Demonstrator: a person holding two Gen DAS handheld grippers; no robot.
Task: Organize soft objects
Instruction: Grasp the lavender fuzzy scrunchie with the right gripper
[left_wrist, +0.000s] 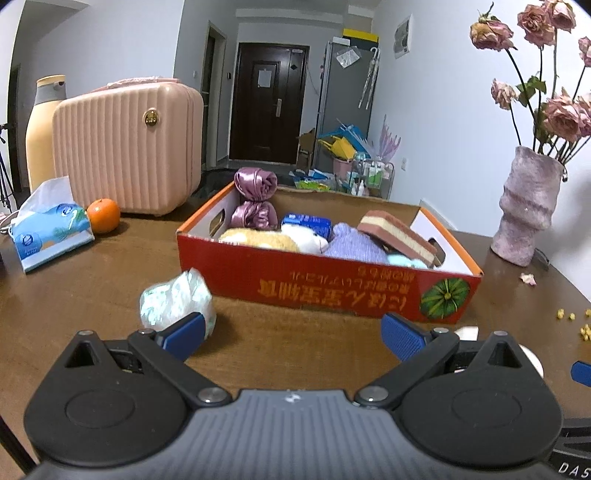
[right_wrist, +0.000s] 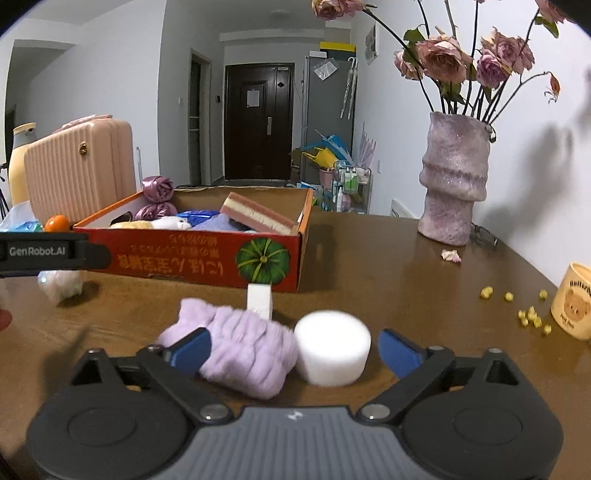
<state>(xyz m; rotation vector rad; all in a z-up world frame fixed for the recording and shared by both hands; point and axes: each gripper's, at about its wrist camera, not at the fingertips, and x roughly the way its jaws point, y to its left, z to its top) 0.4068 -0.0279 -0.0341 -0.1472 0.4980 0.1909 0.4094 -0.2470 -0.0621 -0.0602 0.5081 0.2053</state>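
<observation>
Soft objects mostly already in red cardboard box (right_wrist: 207, 258) on brown wooden table (right_wrist: 388, 266). Three still loose in front of box. Fluffy lilac knitted band (right_wrist: 243, 345) lies between my right gripper (right_wrist: 291, 345) fingers, against left one, long axis across jaws. White foam cylinder (right_wrist: 332, 347) beside it, upright, also inside gap. Right jaws spread wide, gripping nothing. Crumpled pale plastic-wrapped bundle (left_wrist: 173, 302) sits at left finger of my left gripper (left_wrist: 291, 334), jaws apart, empty. I judge right hand nearer lilac band.
</observation>
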